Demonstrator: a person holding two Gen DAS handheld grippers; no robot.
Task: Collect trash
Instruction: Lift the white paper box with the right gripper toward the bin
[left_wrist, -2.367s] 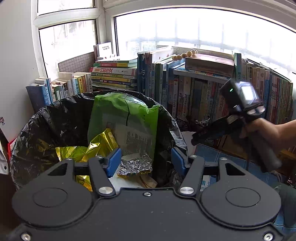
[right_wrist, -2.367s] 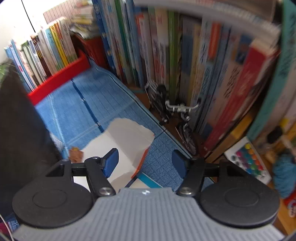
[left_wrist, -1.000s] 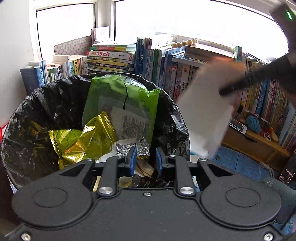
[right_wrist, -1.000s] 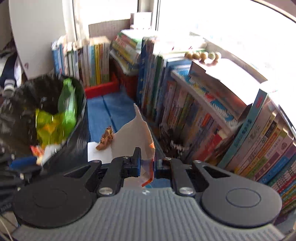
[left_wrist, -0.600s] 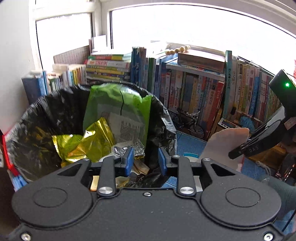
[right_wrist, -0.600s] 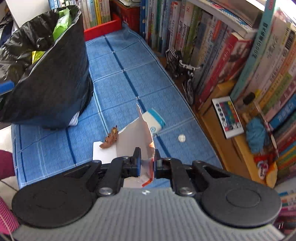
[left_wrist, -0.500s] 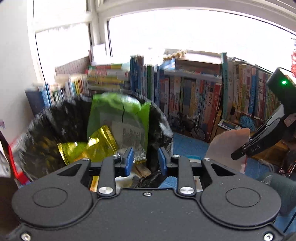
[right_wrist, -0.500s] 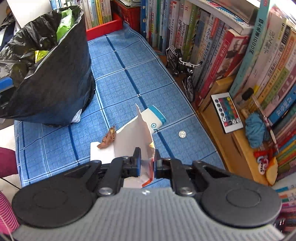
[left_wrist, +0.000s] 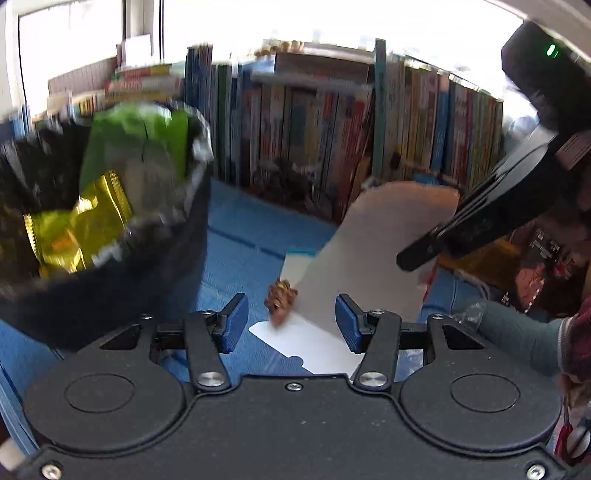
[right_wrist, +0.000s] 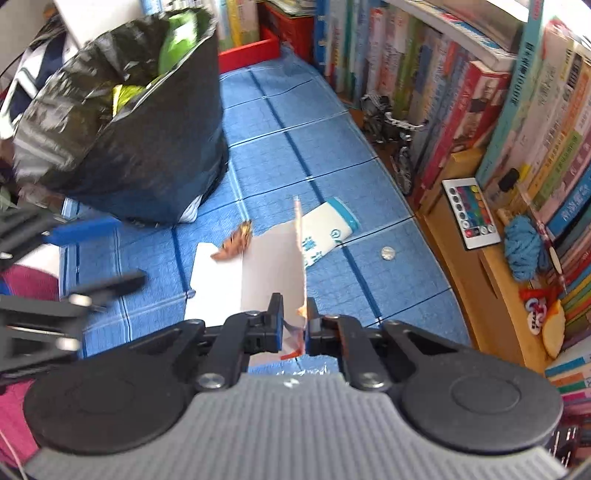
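Observation:
My right gripper (right_wrist: 295, 325) is shut on a torn piece of pale cardboard (right_wrist: 273, 266), held upright above the blue floor mat. The left wrist view shows the same cardboard (left_wrist: 380, 251) with the right gripper (left_wrist: 406, 260) clamped on its edge. My left gripper (left_wrist: 291, 325) is open and holds nothing; below it a brown dry leaf (left_wrist: 280, 299) lies on a white card (left_wrist: 314, 343). The black trash bag (left_wrist: 110, 221), holding green and gold wrappers, stands to the left. From the right wrist I see the bag (right_wrist: 147, 147), leaf (right_wrist: 232, 243), card (right_wrist: 216, 273) and left gripper (right_wrist: 96, 254).
A white-and-blue packet (right_wrist: 328, 229) and a coin (right_wrist: 388, 253) lie on the blue mat (right_wrist: 332, 147). Rows of books (right_wrist: 480, 74) line the right side. A toy bicycle (right_wrist: 395, 140), a remote (right_wrist: 469, 210) and blue yarn (right_wrist: 522, 251) sit near them.
My left gripper has opened wide and swung right, away from the bag, toward the leaf and card. The right gripper keeps hold of the cardboard and has come lower.

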